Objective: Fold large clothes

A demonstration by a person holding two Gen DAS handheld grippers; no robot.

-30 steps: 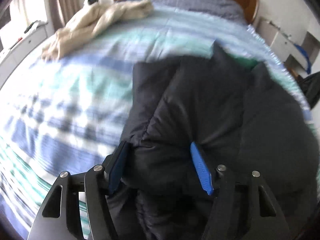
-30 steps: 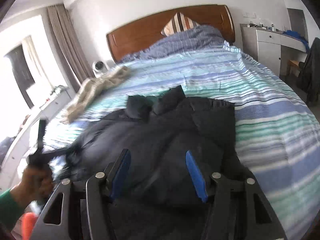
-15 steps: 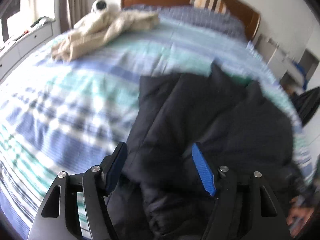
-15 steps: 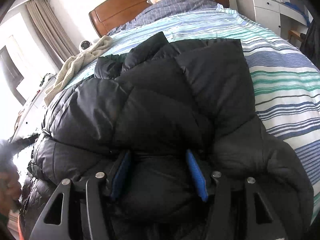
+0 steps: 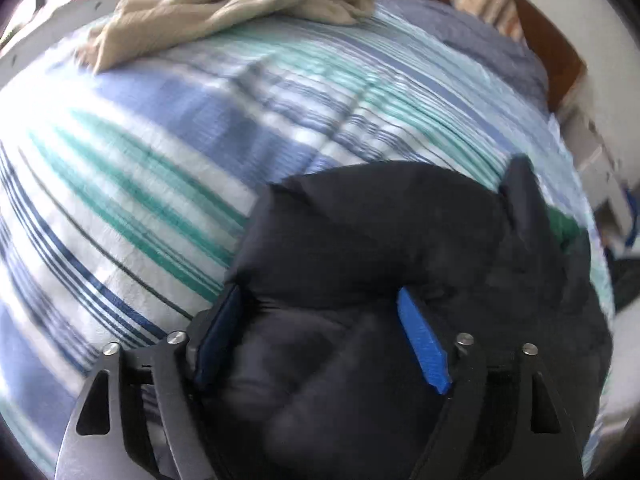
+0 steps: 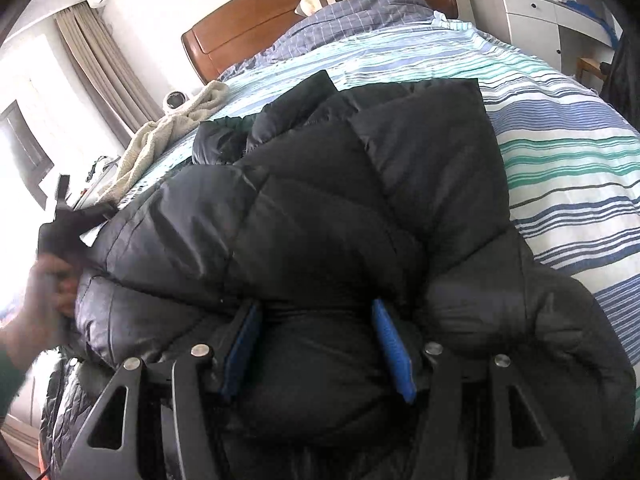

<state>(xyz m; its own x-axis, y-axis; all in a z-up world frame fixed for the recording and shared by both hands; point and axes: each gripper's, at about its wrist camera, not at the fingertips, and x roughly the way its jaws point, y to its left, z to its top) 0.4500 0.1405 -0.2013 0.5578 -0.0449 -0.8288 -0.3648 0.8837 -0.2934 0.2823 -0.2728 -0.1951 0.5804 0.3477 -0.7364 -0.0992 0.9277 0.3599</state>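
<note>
A big black puffer jacket (image 6: 340, 200) lies bunched on the striped bed. In the left wrist view the jacket (image 5: 400, 240) fills the lower right. My left gripper (image 5: 320, 320) is open, its blue pads either side of a puffy fold of the jacket. My right gripper (image 6: 316, 332) is open too, its pads straddling a thick roll of the jacket near the front edge. In the right wrist view the left gripper (image 6: 64, 220) and the hand holding it sit at the jacket's left end.
The bed has a blue, green and white striped cover (image 5: 180, 140). A beige towel (image 5: 240, 4) lies at its far left. A wooden headboard (image 6: 260, 20) and pillows stand behind. A white dresser (image 6: 532, 20) stands at the right.
Both grippers have moved down and forward into the jacket. The left view has swung left and closer to the bed. The right gripper has pressed deeper over the jacket's roll.
</note>
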